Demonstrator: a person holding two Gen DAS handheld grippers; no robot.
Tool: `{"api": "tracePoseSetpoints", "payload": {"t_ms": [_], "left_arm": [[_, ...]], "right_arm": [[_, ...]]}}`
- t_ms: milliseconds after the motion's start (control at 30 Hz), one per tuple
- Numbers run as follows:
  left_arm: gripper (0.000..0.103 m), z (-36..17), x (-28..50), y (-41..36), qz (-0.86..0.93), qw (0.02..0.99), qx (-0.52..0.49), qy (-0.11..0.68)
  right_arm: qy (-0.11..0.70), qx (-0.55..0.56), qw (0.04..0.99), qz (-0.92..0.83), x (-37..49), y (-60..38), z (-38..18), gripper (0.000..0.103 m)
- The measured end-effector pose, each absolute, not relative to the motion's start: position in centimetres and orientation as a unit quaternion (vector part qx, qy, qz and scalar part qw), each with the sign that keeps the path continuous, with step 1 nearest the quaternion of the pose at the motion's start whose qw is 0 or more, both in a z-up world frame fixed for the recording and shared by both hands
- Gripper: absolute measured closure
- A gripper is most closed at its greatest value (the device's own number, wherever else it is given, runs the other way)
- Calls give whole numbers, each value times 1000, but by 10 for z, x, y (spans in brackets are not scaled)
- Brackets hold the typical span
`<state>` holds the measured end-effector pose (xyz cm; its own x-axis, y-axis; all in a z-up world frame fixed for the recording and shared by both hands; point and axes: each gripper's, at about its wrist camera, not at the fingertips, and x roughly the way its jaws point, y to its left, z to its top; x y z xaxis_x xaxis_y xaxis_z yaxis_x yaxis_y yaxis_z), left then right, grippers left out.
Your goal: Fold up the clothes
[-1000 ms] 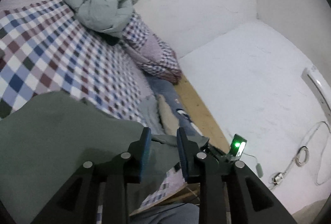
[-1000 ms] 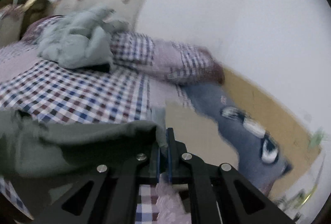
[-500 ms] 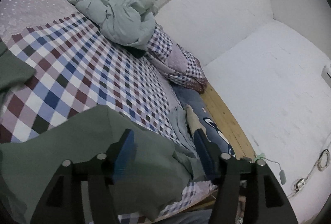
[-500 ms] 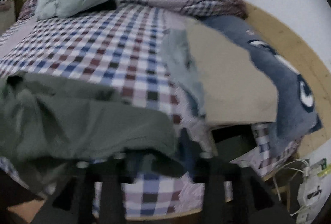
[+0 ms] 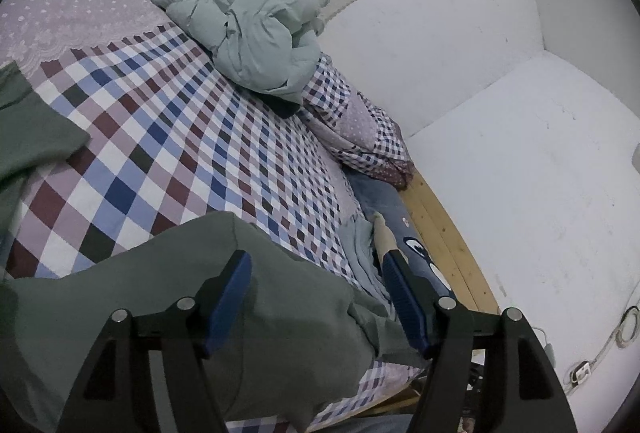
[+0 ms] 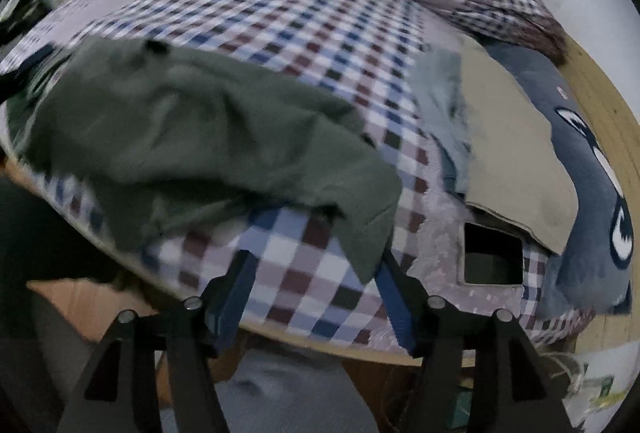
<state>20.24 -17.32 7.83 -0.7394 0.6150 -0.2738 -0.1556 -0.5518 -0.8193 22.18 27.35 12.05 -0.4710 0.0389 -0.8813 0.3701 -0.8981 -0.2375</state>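
Left wrist view first, and we see the left gripper [image 5: 316, 285] with its blue pads spread wide and opening further, gripping nothing. The green garment [image 5: 192, 313] lies loose beneath them on the checked bedspread [image 5: 168, 137], near the bed's front edge, and the left pad [image 5: 228, 297] hangs over the cloth. Beyond it we have a pale puffy jacket [image 5: 248, 33] heaped toward the far end of the bed, with a checked pillow [image 5: 360, 129] next to it against the white wall [image 5: 500, 173].

Over on the right wrist view, we find the right gripper [image 6: 316, 285] tipped down at the bed's front edge, jaws parting too, with nothing pinched. A corner of the same green garment [image 6: 192, 137] droops just above the gap between the pads, near the right-hand one. Off to the right lie a beige cloth [image 6: 516, 153] and a blue cushion [image 6: 588, 193] with a cartoon eye, beside the wooden bed frame [image 6: 612, 105]. This picture is blurred.
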Motion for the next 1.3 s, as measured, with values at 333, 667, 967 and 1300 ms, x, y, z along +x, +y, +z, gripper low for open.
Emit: {"api": "tracePoseSetpoints", "payload": {"t_ms": [333, 667, 967, 1300], "left_arm": [[31, 79, 201, -175, 837, 232, -277, -411], [31, 84, 194, -174, 848, 227, -279, -388], [31, 86, 184, -179, 855, 220, -284, -373], [31, 84, 168, -198, 847, 226, -295, -379]], "right_arm": [[117, 452, 235, -853, 201, 210, 146, 38], [82, 451, 295, -839, 144, 143, 137, 38], [60, 487, 308, -815, 96, 114, 104, 38], [87, 470, 344, -808, 112, 108, 101, 87]]}}
